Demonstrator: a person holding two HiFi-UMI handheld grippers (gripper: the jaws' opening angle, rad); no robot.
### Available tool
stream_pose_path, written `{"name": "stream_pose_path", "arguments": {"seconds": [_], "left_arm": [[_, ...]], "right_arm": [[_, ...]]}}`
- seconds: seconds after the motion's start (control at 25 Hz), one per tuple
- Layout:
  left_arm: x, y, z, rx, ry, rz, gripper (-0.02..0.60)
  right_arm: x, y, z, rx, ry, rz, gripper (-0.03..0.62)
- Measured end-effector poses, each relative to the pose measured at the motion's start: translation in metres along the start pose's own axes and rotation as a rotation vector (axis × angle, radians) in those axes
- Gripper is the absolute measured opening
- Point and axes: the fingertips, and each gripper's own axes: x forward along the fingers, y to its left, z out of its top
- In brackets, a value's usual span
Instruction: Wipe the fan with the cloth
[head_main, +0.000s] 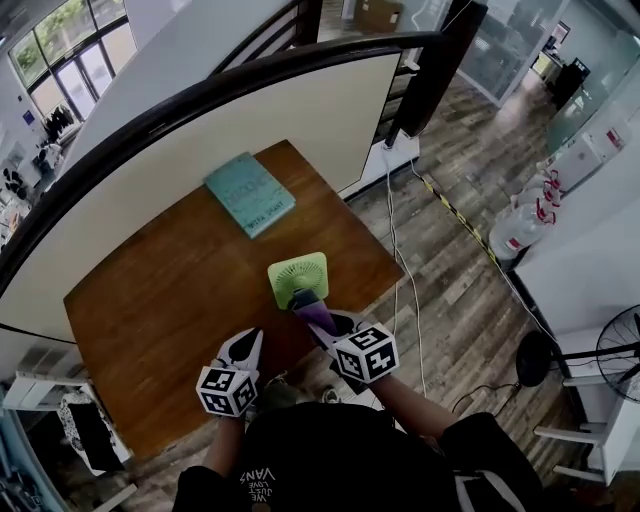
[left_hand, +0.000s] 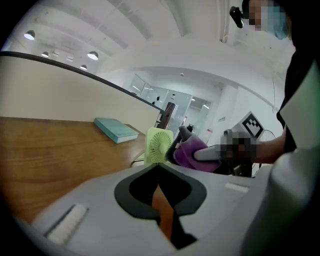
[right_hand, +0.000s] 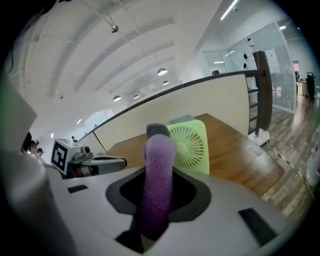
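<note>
A small light-green square fan (head_main: 297, 278) stands upright on the wooden table (head_main: 170, 300), near its front right edge. My right gripper (head_main: 310, 308) is shut on a purple cloth (head_main: 318, 316), which sits just behind the fan's lower back. In the right gripper view the cloth (right_hand: 157, 180) fills the jaws, and the fan grille (right_hand: 190, 146) is right beyond it. My left gripper (head_main: 250, 342) hovers over the table edge to the fan's left, shut and holding nothing. From the left gripper view, the fan (left_hand: 159, 146) and the cloth (left_hand: 192, 152) lie ahead.
A teal book (head_main: 249, 193) lies on the far side of the table. A cream partition with a dark rail (head_main: 250, 80) borders the table's back. White cables (head_main: 395, 250) run over the wood floor at right, and a standing fan (head_main: 615, 352) is at the far right.
</note>
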Motion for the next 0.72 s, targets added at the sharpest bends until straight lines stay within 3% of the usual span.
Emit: {"name": "stream_pose_path", "arguments": {"seconds": [0.72], "left_arm": [[0.018,0.032,0.015,0.013,-0.004,-0.056,0.014]], "right_arm": [[0.066,0.017,0.03,-0.106,0.067,0.047,0.1]]}}
